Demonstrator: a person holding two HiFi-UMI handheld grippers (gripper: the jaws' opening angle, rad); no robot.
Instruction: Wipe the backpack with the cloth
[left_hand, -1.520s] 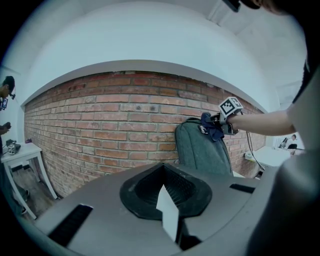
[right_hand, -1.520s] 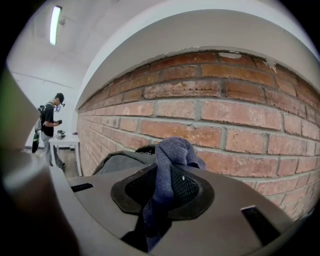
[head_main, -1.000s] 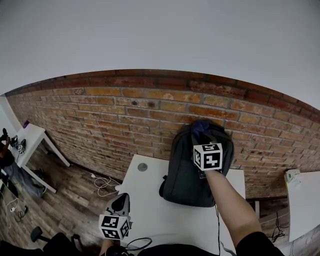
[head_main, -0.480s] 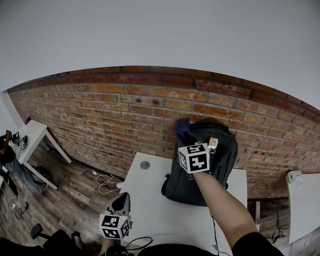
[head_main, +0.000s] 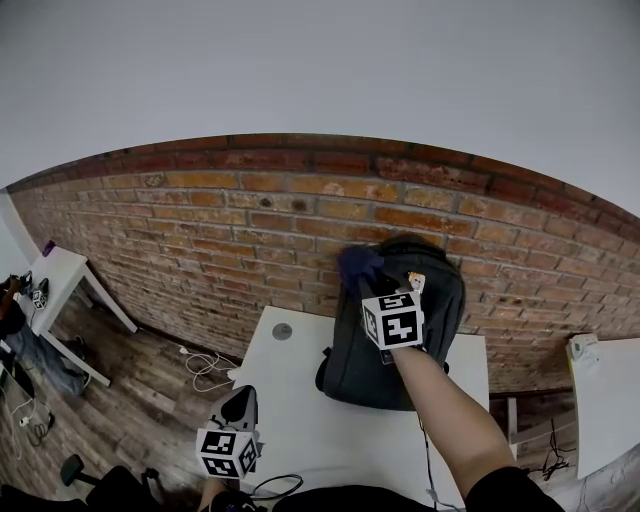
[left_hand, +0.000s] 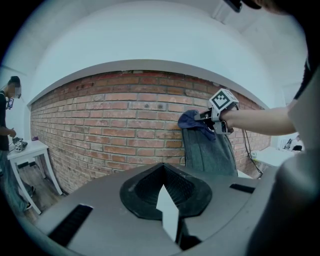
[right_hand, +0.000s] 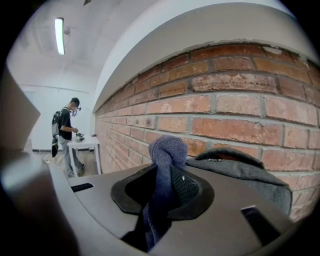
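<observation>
A dark grey backpack (head_main: 400, 340) stands upright on the white table (head_main: 300, 400), leaning against the brick wall; it also shows in the left gripper view (left_hand: 210, 155) and, only its top, in the right gripper view (right_hand: 240, 170). My right gripper (head_main: 372, 280) is shut on a blue cloth (head_main: 357, 265) (right_hand: 165, 185) (left_hand: 192, 121) and holds it at the backpack's top left corner. My left gripper (head_main: 240, 410) rests low at the table's near edge, far from the backpack, jaws shut with nothing between them.
The brick wall (head_main: 220, 230) runs right behind the backpack. A round grey disc (head_main: 283, 331) lies on the table's far left. A small white table (head_main: 60, 280) and a person (right_hand: 65, 135) stand off to the left. Cables (head_main: 205, 365) lie on the wooden floor.
My right gripper with the cloth has moved left along the backpack's top, from the middle of the top to its upper left corner. The left gripper has stayed put.
</observation>
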